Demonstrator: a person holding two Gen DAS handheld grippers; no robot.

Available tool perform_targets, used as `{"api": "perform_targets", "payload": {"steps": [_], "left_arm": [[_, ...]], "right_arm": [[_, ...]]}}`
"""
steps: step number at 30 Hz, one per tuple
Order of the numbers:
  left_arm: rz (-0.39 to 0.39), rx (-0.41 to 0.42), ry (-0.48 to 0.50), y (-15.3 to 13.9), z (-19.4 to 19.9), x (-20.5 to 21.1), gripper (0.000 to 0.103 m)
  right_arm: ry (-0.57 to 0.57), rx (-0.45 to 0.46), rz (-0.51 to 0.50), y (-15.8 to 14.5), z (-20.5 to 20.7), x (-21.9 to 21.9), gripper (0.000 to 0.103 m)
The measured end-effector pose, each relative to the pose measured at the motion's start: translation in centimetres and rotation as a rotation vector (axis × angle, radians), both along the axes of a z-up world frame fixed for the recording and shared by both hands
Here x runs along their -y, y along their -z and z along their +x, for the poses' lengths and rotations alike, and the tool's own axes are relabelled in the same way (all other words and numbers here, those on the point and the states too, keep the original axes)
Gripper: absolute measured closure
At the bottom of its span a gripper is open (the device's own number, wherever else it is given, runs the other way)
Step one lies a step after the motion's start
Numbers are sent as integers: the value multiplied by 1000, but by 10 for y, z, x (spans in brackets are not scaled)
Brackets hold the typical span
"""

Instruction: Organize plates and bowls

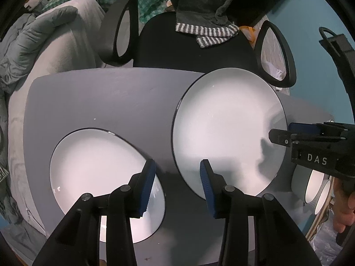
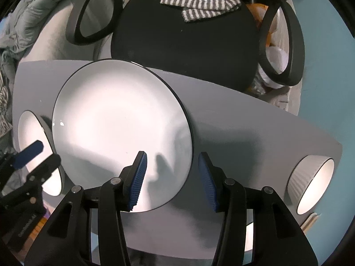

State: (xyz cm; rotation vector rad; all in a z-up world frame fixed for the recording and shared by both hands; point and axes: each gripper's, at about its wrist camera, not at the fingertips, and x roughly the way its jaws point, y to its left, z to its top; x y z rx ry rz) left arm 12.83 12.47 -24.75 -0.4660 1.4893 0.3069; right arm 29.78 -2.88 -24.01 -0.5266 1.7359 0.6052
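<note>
A large white plate (image 1: 228, 130) (image 2: 115, 128) with a dark rim lies flat on the grey table (image 1: 106, 97) (image 2: 248, 133). A smaller white plate (image 1: 95, 177) (image 2: 33, 133) lies to its left. My left gripper (image 1: 177, 179) (image 2: 40, 157) stands open above the strip of table between the two plates, holding nothing. My right gripper (image 2: 172, 177) (image 1: 286, 133) is open too. It straddles the large plate's right rim, one pad over the plate and one over the table, neither pressing. A ribbed white bowl (image 2: 310, 184) (image 1: 315, 186) sits at the table's right end.
A black chair (image 1: 188, 51) (image 2: 184, 44) with looped armrests stands behind the table, a striped towel (image 1: 208, 35) (image 2: 199, 6) draped on it. Grey bedding (image 1: 33, 44) lies at the left, teal floor (image 2: 321, 66) at the right. A person's hand (image 1: 344, 208) grips the right tool.
</note>
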Motion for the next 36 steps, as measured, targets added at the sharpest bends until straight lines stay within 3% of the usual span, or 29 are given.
{"api": "perform_targets", "payload": {"steps": [13, 24, 36], "left_arm": [[21, 24, -95, -17, -42, -15, 49], [48, 27, -185, -28, -85, -39, 43], [38, -5, -318, -17, -127, -66, 43]], "right_arm": [[-139, 123, 20, -25, -27, -19, 39], [-238, 156, 59, -41, -57, -49, 38], [-337, 158, 113, -51, -85, -86, 37]]}}
